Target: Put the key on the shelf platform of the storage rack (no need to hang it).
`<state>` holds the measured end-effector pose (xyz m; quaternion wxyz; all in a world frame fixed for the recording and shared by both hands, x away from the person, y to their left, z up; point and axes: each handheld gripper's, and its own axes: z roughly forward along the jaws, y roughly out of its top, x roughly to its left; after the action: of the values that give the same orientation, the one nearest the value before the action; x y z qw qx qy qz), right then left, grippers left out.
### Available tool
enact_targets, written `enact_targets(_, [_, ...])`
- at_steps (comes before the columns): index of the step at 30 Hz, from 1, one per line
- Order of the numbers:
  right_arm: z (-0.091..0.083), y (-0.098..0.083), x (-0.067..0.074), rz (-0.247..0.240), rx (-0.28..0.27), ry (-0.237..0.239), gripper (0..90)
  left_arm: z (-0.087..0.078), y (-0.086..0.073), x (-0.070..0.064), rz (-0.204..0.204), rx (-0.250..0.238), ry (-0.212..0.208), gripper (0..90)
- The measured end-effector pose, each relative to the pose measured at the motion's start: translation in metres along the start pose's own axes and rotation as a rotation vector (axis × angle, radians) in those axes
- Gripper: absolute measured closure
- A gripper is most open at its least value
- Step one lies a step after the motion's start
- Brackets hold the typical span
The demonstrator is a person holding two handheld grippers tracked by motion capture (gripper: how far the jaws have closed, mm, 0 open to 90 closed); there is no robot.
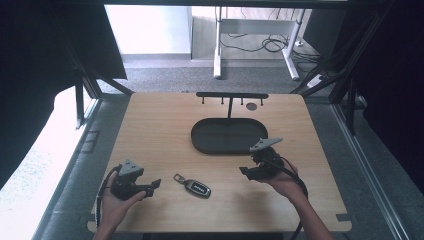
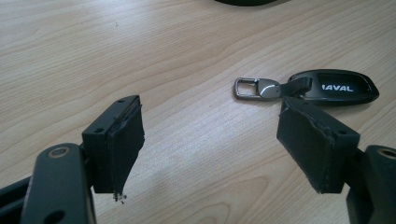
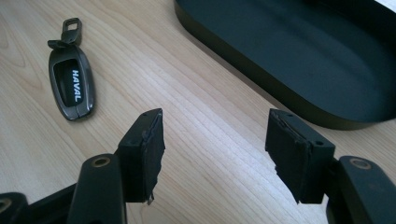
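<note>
Fingers (image 2: 116,140) of both grippers: spread, empty. Dark glossy key fob with metal clasp (image 1: 193,185): flat on light wooden table (image 1: 150,130); we advise pinching its long sides squarely.

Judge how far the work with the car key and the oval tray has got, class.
Done: nothing shows as done; the black HAVAL car key fob lies on the light wooden table, and the black oval tray is empty. In hand: nothing; the left gripper and right gripper are open. Left: if the key belongs in the tray or on the black hook rack, everything.
</note>
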<state>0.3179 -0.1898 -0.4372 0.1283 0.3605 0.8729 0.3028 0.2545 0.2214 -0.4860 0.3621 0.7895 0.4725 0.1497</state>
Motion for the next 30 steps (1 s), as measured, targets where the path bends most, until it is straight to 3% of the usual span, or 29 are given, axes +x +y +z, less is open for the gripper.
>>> enact_targets(30, [0.025,0.025,0.032,-0.098,0.065,0.058,38.5,-0.004,0.001,0.001,-0.002,-0.011,0.001,23.2])
